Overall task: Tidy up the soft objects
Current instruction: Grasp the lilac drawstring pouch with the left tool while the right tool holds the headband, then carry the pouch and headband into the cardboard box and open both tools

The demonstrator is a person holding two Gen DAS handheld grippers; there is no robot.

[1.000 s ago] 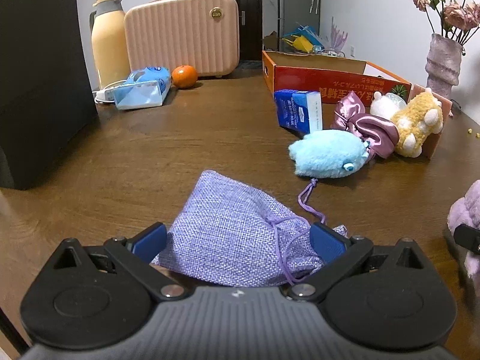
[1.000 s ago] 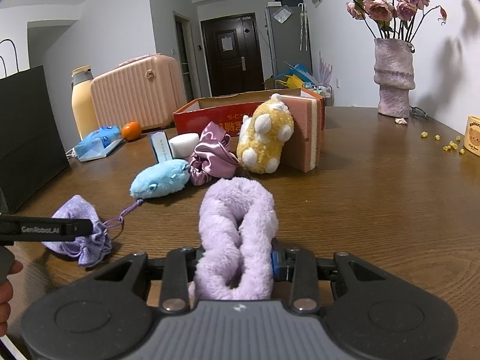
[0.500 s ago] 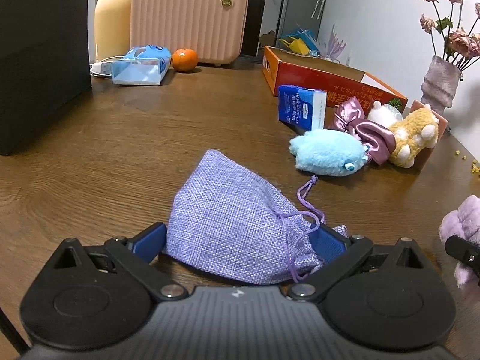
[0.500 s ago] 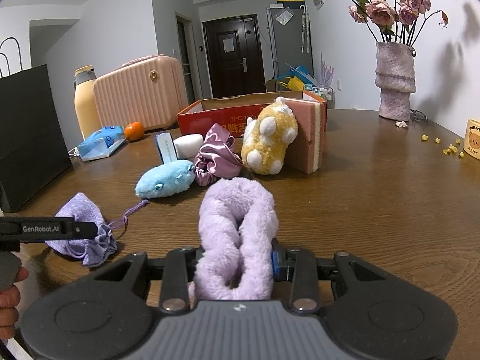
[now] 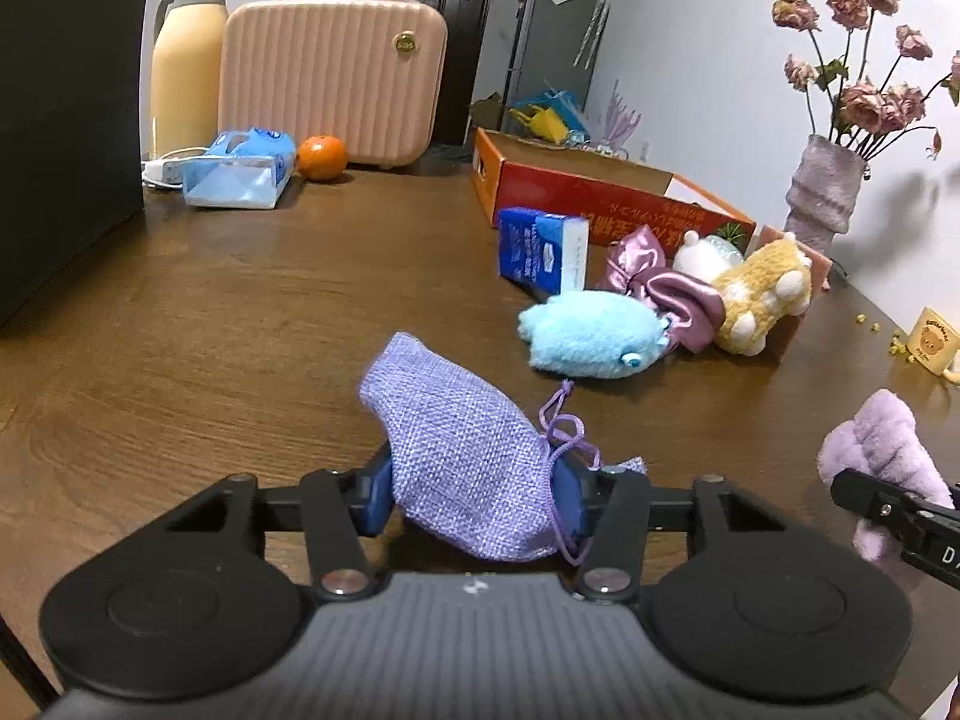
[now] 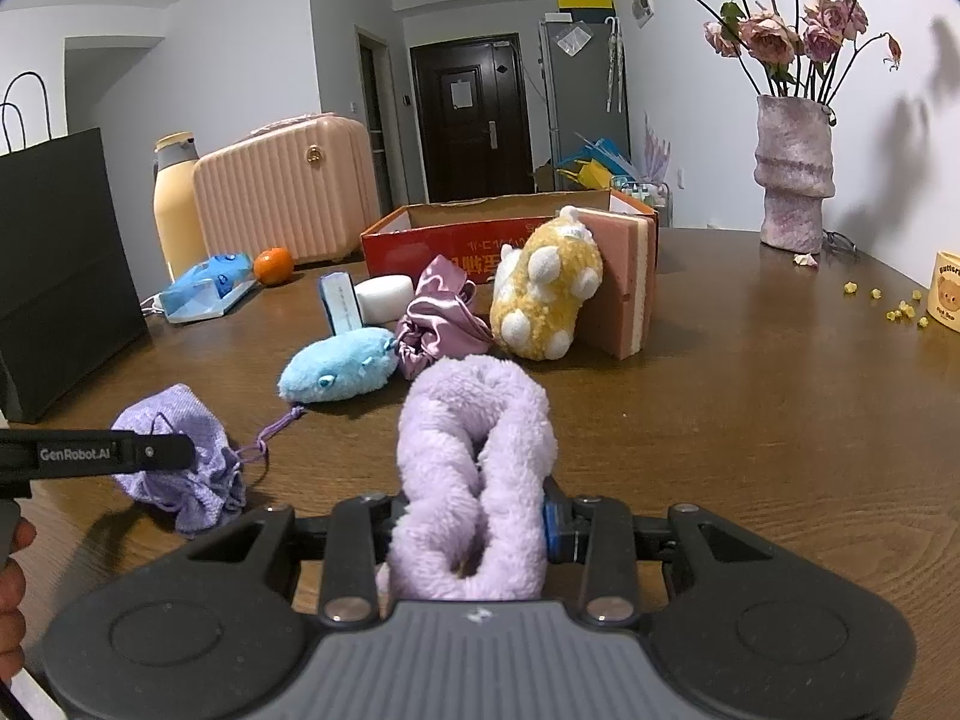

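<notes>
My left gripper [image 5: 474,501] is shut on a purple woven drawstring pouch [image 5: 462,450], held just above the table; the pouch also shows in the right wrist view [image 6: 180,456]. My right gripper [image 6: 474,531] is shut on a fluffy lilac scrunchie [image 6: 474,468], which also shows in the left wrist view [image 5: 882,450]. Ahead lie a blue plush toy [image 5: 594,333], a pink satin scrunchie [image 5: 672,288], a yellow plush toy [image 6: 546,294] and a pink sponge block [image 6: 624,288], in front of an open orange cardboard box [image 5: 600,192].
A blue tissue pack [image 5: 540,252] stands by the box. A black bag [image 6: 60,264], a thermos [image 5: 186,60], a pink case [image 5: 330,72], an orange [image 5: 322,157] and a wipes pack [image 5: 240,171] stand at the back left. A vase [image 6: 792,174] and a mug [image 6: 945,300] stand right.
My left gripper has closed on the purple pouch and lifted it off the table, bunching it. My right gripper stays shut on the lilac scrunchie, barely moved.
</notes>
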